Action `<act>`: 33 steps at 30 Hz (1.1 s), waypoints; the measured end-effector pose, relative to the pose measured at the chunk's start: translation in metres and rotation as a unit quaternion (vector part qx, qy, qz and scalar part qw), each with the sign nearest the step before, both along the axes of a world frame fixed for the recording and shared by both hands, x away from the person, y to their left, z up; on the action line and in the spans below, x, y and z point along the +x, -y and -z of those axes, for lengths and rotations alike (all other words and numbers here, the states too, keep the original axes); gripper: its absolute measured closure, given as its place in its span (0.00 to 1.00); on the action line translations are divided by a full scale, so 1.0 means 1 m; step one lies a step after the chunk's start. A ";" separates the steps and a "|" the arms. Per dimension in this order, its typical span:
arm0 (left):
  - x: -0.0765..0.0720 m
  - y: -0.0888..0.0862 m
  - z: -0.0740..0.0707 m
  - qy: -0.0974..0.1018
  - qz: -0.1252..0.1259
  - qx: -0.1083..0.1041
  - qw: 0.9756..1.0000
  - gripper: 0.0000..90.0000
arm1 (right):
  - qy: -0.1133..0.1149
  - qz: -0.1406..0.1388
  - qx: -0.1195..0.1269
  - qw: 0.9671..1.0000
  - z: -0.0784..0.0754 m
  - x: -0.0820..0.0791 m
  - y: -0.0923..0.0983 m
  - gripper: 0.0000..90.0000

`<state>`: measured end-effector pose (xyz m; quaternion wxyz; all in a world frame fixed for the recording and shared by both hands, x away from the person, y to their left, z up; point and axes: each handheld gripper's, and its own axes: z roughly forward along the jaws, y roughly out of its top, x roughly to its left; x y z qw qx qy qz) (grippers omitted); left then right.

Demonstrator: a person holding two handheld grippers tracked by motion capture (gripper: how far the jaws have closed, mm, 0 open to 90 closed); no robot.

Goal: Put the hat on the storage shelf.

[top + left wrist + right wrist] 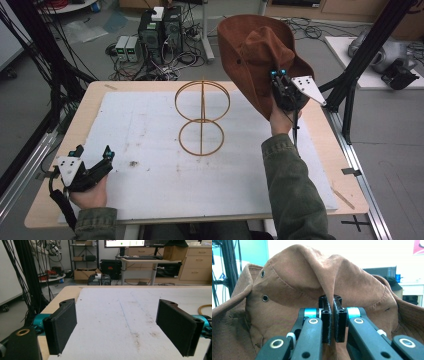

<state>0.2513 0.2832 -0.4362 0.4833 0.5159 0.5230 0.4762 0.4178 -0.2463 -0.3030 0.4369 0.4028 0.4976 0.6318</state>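
A brown brimmed hat (252, 47) hangs in the air above the table's far right part, pinched at its crown by my right gripper (280, 75). In the right gripper view the two black jaws stand almost together with a fold of the hat (312, 282) squeezed between them. A wire stand (202, 116) of two gold rings on an upright rod sits on the white mat, left of the hat. My left gripper (92, 152) rests at the near left corner, jaws wide apart with nothing between the pads (63, 322).
A white mat (150, 170) covers most of the wooden table (330, 150). Black frame posts (360, 55) stand at the right, cables and computer boxes (160, 30) on the floor beyond the far edge.
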 end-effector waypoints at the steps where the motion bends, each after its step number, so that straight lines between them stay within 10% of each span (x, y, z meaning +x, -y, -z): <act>1: 0.000 0.000 0.000 0.001 0.000 0.000 1.000 0.19 | 0.002 -0.003 0.001 1.000 -0.002 -0.001 0.000 0.97; 33: 0.000 -0.002 0.000 0.002 0.000 -0.004 1.000 0.20 | 0.035 -0.109 -0.013 0.993 -0.029 -0.034 -0.054 0.97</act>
